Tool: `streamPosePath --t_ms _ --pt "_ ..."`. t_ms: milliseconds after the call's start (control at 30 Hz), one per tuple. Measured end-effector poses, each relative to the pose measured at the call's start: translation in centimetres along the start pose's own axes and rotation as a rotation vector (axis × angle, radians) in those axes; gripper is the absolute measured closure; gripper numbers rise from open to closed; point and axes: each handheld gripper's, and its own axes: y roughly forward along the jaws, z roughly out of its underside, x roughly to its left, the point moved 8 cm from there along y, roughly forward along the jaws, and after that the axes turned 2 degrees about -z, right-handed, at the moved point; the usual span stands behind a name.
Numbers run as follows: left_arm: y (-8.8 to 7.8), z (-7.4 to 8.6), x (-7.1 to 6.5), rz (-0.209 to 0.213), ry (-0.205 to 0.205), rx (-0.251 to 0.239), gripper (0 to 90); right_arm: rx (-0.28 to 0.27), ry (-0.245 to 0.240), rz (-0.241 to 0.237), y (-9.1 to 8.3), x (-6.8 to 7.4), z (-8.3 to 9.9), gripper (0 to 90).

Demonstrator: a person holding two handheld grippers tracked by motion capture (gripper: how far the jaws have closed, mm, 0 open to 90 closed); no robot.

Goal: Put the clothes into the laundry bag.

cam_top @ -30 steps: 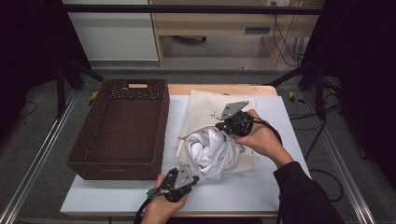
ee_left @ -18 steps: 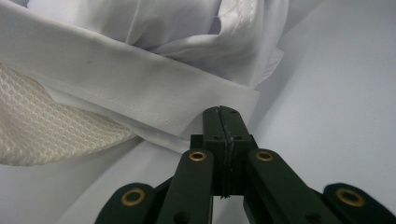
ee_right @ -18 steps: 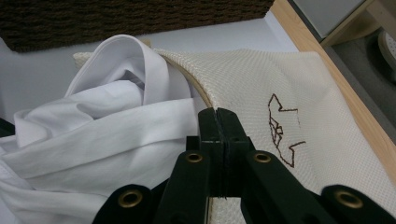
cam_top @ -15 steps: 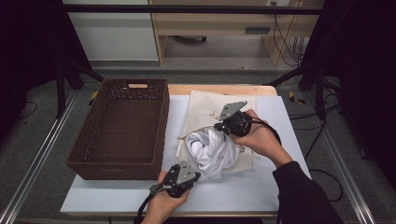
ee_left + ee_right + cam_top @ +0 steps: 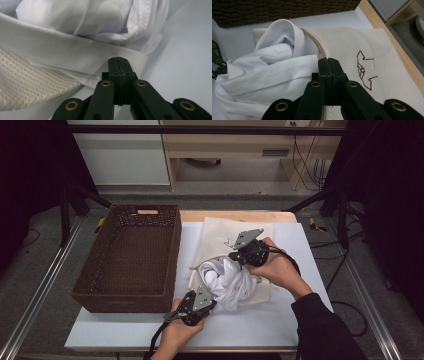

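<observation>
At the near edge of the bench (image 5: 125, 332), the left hand-held gripper (image 5: 206, 296) pinches a fold of the white garment (image 5: 227, 277). Farther off, the right hand-held gripper (image 5: 236, 256) is pressed together on the cream mesh bag (image 5: 220, 232) beside the wicker basket (image 5: 131, 255).

Pretty cramped in the middle of the desk (image 5: 300, 320). Brown wicker basket (image 5: 131, 257) hogging the whole left side, tall walls, wide open from above though. Cream mesh bag (image 5: 220, 232) spread flat just right of it, with the crumpled white shirt (image 5: 231, 279) heaped on its near end. Left gripper (image 5: 206, 296) tucked against the shirt's near edge, right gripper (image 5: 239, 254) against its far side, both with jaws pressed together, so no way through between them. Bare white strip along the front edge and down the right side, easy passing there.
</observation>
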Motion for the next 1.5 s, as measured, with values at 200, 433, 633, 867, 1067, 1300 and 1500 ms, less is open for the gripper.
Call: streamPosePath --t_ms 200,433,633,867,1067,1300,1500 --pt "0.3 -0.3 0.2 -0.006 0.002 0.001 90.0 0.001 0.001 0.0 0.0 0.0 0.0 90.0" --pt "-0.6 0.3 -0.3 0.007 0.004 0.0 90.0 -0.003 0.004 0.001 -0.1 -0.1 0.1 90.0" --pt "-1.6 0.9 -1.7 0.036 0.026 0.01 90.0 -0.004 0.005 0.001 -0.1 -0.1 0.1 90.0" --pt "-0.9 1.2 -1.5 0.025 0.036 0.034 90.0 -0.005 0.003 0.001 -0.1 0.0 0.0 90.0" --pt "-0.2 0.9 -1.0 0.02 0.035 0.043 90.0 -0.005 0.004 -0.002 0.1 0.0 0.1 90.0" --pt "0.5 0.3 -0.7 0.02 0.033 0.049 90.0 -0.01 0.001 -0.006 0.3 0.1 0.0 90.0" --pt "1.1 -0.2 -0.4 0.02 0.032 0.051 90.0 -0.01 0.001 -0.008 0.3 0.2 0.0 90.0"
